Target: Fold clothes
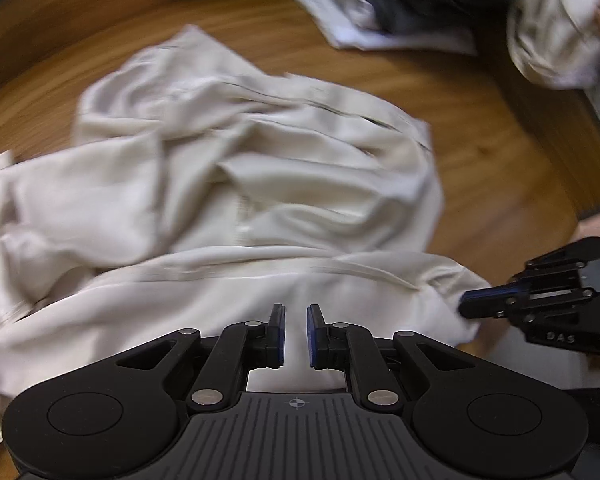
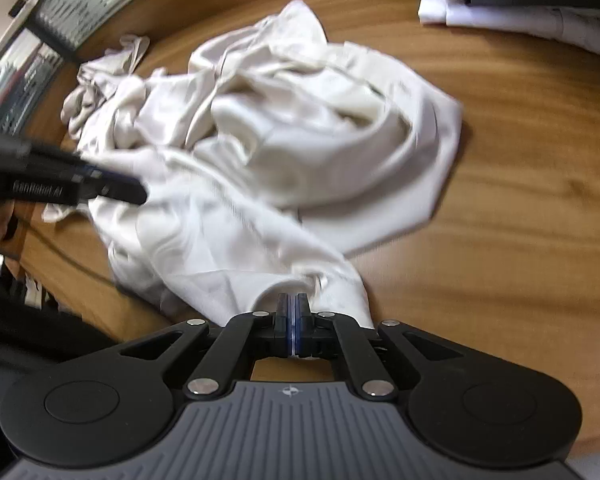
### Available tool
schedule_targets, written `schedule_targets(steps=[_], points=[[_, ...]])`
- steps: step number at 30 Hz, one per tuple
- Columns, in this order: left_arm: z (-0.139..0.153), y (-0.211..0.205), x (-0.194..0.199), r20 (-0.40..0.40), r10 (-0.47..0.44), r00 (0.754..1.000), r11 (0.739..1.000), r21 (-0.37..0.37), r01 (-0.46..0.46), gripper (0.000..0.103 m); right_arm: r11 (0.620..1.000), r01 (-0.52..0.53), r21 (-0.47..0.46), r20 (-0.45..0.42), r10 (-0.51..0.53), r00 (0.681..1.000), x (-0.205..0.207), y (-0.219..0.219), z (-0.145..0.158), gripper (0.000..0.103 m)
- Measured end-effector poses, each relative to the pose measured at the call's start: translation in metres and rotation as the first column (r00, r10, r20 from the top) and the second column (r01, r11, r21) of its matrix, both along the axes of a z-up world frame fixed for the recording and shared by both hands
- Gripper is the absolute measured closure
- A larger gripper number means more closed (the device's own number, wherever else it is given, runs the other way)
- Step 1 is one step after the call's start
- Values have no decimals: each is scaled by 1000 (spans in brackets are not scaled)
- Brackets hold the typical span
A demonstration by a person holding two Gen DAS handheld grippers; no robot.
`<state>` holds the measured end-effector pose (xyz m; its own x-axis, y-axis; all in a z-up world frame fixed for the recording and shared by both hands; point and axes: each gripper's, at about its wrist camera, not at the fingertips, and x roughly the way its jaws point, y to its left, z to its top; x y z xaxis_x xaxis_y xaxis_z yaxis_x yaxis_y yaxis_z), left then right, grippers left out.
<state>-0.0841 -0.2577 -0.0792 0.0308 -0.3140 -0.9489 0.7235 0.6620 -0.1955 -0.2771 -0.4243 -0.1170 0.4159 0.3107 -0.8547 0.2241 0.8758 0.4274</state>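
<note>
Lying crumpled mid-counter point(image 2: 520, 208), the cream garment point(image 2: 284, 136) bunches in folds; my right claw point(image 2: 292, 312) pinches its near edge, my left claw point(image 1: 296, 316) stands narrow, gripping nothing.

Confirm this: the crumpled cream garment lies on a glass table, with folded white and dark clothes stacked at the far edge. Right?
Not quite. The table is wood, not glass; the right wrist view shows its brown grain. The crumpled cream garment does lie on it, with the folded white and dark clothes at the far edge.

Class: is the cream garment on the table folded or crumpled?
Crumpled: the cream garment lies bunched in irregular creases on the wooden table.
</note>
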Motion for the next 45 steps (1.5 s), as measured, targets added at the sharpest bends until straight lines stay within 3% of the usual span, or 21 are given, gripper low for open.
schedule_targets(steps=[5, 8, 17, 24, 26, 29, 36, 40, 45], points=[[-20, -27, -17, -47, -136, 990, 990, 13, 137, 88, 1000, 15, -26, -19, -15, 1000, -17, 10, -6, 98], [-27, -42, -24, -63, -205, 977, 979, 9, 206, 82, 999, 22, -42, -18, -22, 1000, -23, 17, -8, 85], [-37, -83, -48, -153, -330, 931, 944, -43, 327, 73, 994, 79, -78, -3, -79, 997, -36, 25, -11, 79], [-59, -103, -59, -159, -336, 928, 935, 63, 349, 74, 990, 122, -66, 21, -120, 992, -45, 29, -10, 77], [-60, -102, -58, -159, -327, 931, 937, 72, 342, 81, 989, 137, -63, 27, -135, 990, -46, 29, -11, 77], [-60, -99, -56, -163, -321, 933, 939, 72, 336, 85, 984, 175, -40, 28, -174, 984, -46, 24, -15, 77], [-56, -87, -50, -178, -294, 939, 949, 63, 309, 85, 968, 248, 32, 9, -249, 969, -48, 10, -24, 77], [-49, -71, -41, -191, -248, 950, 964, 46, 261, 84, 969, 242, 53, 1, -242, 970, -45, 9, -27, 77], [-37, -50, -37, -134, -253, 958, 965, 37, 260, 82, 973, 212, 92, 40, -217, 975, -34, 11, -25, 77]])
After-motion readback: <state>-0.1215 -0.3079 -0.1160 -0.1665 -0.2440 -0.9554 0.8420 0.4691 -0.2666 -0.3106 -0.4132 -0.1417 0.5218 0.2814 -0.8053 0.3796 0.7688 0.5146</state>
